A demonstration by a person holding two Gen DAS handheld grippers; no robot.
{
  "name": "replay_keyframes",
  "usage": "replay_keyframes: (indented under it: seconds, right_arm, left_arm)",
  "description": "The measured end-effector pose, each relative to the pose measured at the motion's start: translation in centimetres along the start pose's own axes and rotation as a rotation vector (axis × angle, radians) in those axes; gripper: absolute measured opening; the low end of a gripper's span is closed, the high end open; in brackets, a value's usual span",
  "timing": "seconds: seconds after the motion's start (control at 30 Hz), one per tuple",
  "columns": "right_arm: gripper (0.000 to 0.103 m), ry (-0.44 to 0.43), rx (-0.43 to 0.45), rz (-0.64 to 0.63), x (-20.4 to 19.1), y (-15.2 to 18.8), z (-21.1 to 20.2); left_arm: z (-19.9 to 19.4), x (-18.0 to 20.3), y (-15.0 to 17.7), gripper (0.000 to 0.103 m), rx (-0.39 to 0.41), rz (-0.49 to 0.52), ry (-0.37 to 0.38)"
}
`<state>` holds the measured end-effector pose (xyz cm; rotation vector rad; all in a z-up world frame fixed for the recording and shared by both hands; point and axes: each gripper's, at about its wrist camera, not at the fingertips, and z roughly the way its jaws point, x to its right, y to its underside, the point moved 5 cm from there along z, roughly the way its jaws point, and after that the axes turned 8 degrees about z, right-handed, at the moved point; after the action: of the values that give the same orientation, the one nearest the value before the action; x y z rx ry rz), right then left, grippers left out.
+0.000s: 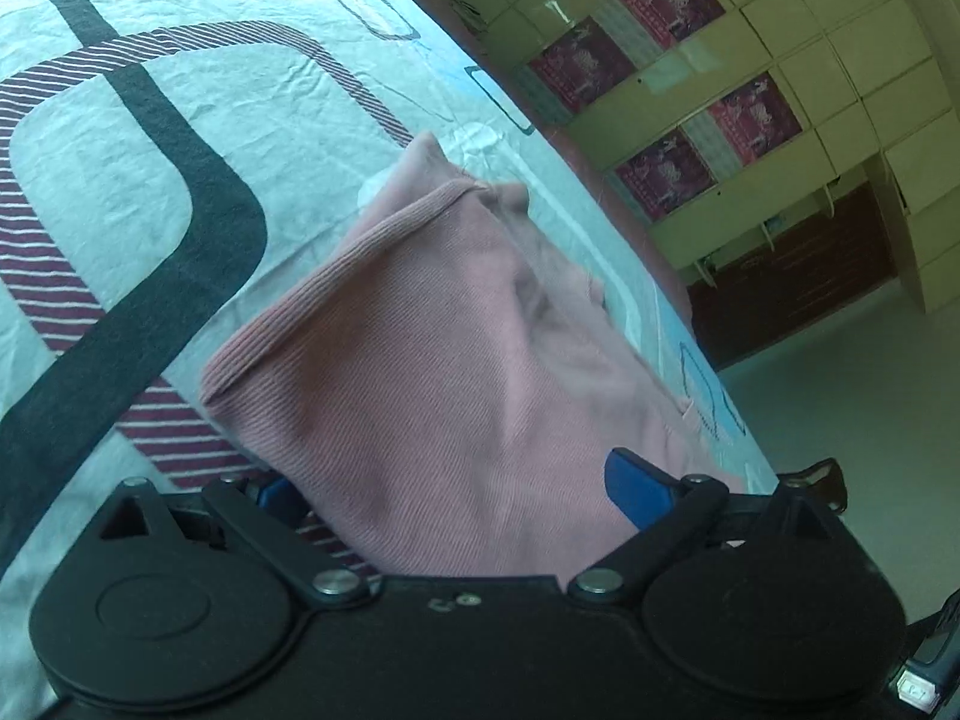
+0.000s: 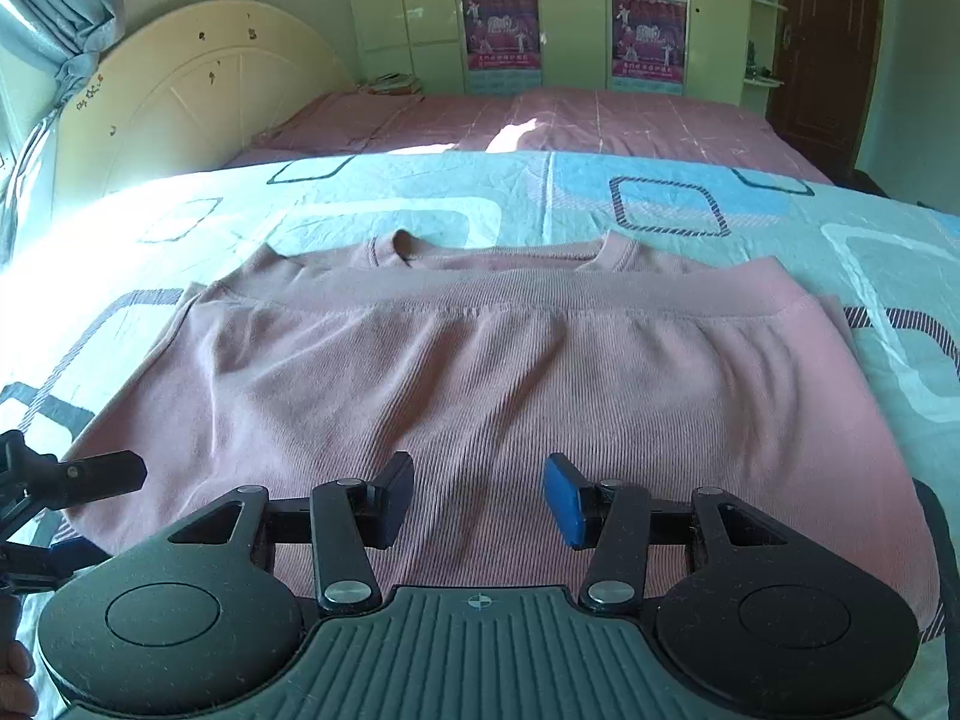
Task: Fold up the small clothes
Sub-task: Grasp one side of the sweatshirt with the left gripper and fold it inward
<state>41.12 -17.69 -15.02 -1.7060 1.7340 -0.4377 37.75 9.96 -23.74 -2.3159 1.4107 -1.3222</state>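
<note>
Pink top (image 2: pixel 492 372) lies on the bed sheet (image 2: pixel 420 204), folded across: ribbed hem (image 2: pixel 540 294) brought up near the collar (image 2: pixel 504 255), which sits toward the far side of the sheet. Fold edge is at the near side, under both grippers.

Right gripper (image 2: pixel 480 504): fingers part open, gap between the pads, only flat fabric showing through it. Pads not pinching anything; no fabric lifted between them. It sits over the near middle of the top.

Left gripper (image 1: pixel 462 492): jaws spread wide. Fabric of the top (image 1: pixel 456 360) fills the space between the blue pads (image 1: pixel 636 486) and drapes over the body of the tool, but pads are well apart and not pressing on it. View is rolled and partly motion-blurred, so I can't tell if the cloth touches either pad. In the right wrist view, the left gripper (image 2: pixel 78 480) shows at the near left corner of the top, by the sheet's left edge.

Sheet: pale blue-green with dark rounded-square outlines and striped bands. Beyond its far edge, a pink bedspread (image 2: pixel 600 120), cream headboard (image 2: pixel 198 96) at the far left, cabinets (image 2: pixel 408 6) with posters behind.
</note>
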Motion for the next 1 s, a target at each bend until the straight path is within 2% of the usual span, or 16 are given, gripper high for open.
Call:
replay_keyframes:
  seconds: [0.03, 0.07, 0.13, 0.2, 0.23, 0.3, 0.4, 0.43, 0.57, 0.7, 0.8, 0.9, 1.0]
  right_arm:
    - [0.048, 0.009, 0.005, -0.001, -0.1, -0.3, 0.4]
    - [0.048, 0.012, 0.005, 0.001, -0.1, -0.4, 0.8]
    - [0.048, 0.032, -0.003, -0.024, -0.4, 0.0, 2.2]
    - [0.048, 0.071, -0.05, -0.068, -0.4, 1.5, 4.3]
    - [0.048, 0.076, -0.015, -0.072, -0.1, 1.9, 4.5]
    - [0.048, 0.08, -0.025, -0.072, 0.0, 1.7, 4.2]
    - [0.048, 0.094, 0.039, -0.079, 0.0, 1.0, 3.3]
    - [0.048, 0.092, -0.006, -0.075, 0.3, 1.7, 4.4]
    - [0.05, 0.072, -0.009, -0.083, 0.5, 1.7, 4.9]
    - [0.05, 0.045, -0.007, -0.103, 0.8, 1.6, 4.9]
    - [0.051, 0.02, -0.009, -0.112, 0.9, 1.4, 4.8]
    - [0.051, -0.062, 0.004, -0.026, 2.5, 0.1, 3.5]
    - [0.051, -0.101, 0.022, 0.067, 5.4, -1.0, 1.8]
  left_arm:
    - [0.5, 0.1, -0.3, 0.097, 0.019, -0.001, 0.009]
    - [1.0, 0.2, -0.6, 0.092, 0.034, -0.004, 0.016]
    - [1.6, 0.0, -0.9, 0.077, 0.067, -0.023, 0.022]
    - [2.3, -0.4, -1.0, 0.043, 0.079, -0.048, 0.011]
    - [2.4, -0.8, -1.1, 0.037, 0.087, -0.067, 0.006]
    - [2.5, -1.4, -1.3, 0.017, 0.085, -0.093, -0.003]
    - [2.4, -1.9, -1.5, 0.013, 0.084, -0.116, 0.0]
    - [2.3, -1.9, -1.3, 0.012, 0.086, -0.115, -0.004]
    - [1.8, -1.1, -1.3, 0.01, 0.105, -0.108, -0.02]
    - [1.1, 0.8, -1.7, 0.01, 0.136, -0.032, -0.052]
    - [0.6, 4.0, -2.5, 0.01, 0.159, 0.071, -0.063]
    - [0.2, 8.9, -3.2, 0.01, 0.181, 0.218, -0.062]
    - [1.1, 14.9, -2.9, 0.01, 0.162, 0.366, -0.018]
